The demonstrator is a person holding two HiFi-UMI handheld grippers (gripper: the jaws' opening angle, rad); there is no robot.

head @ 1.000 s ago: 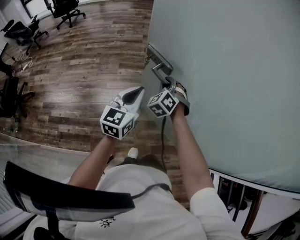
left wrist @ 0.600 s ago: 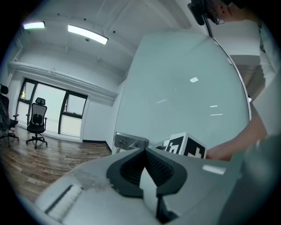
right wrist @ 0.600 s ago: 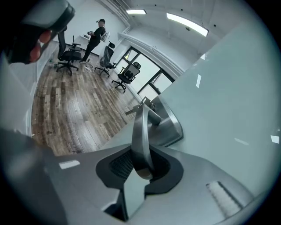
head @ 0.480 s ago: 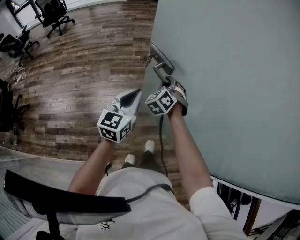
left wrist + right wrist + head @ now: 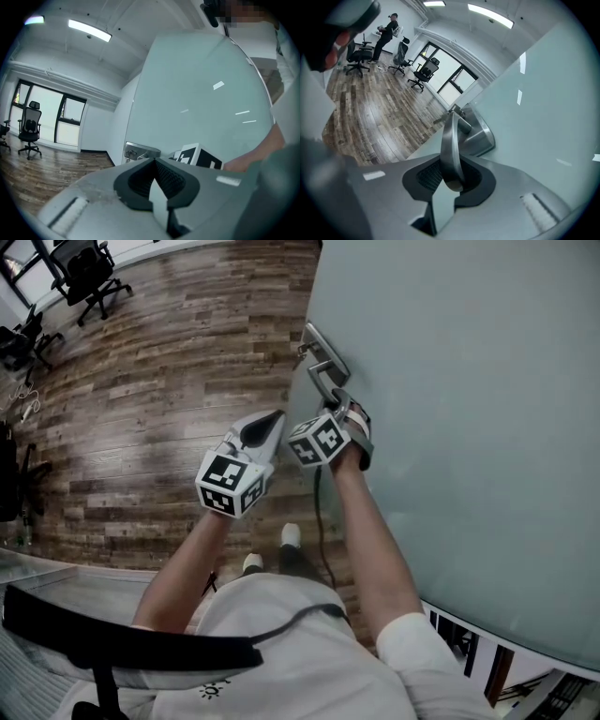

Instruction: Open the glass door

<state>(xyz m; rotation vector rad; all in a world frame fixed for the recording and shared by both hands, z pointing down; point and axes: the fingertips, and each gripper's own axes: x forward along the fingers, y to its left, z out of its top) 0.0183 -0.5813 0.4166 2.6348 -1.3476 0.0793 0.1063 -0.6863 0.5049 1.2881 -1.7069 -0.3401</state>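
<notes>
Two tongs, closest first: left tongs [image 5: 154,161] pressed together and empty, beside right tongs [image 5: 449,174], which clamp the handle [image 5: 451,136] of the door [image 5: 469,381]. Door looks partly swung, so opening seems unfinished. Since a second ago, door edge and both tongs have shifted across the floor [image 5: 141,381].

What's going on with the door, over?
Right gripper shut on the lever handle. Left gripper shut, empty, beside it. Glass door: no obstacle seen near its edge.
</notes>
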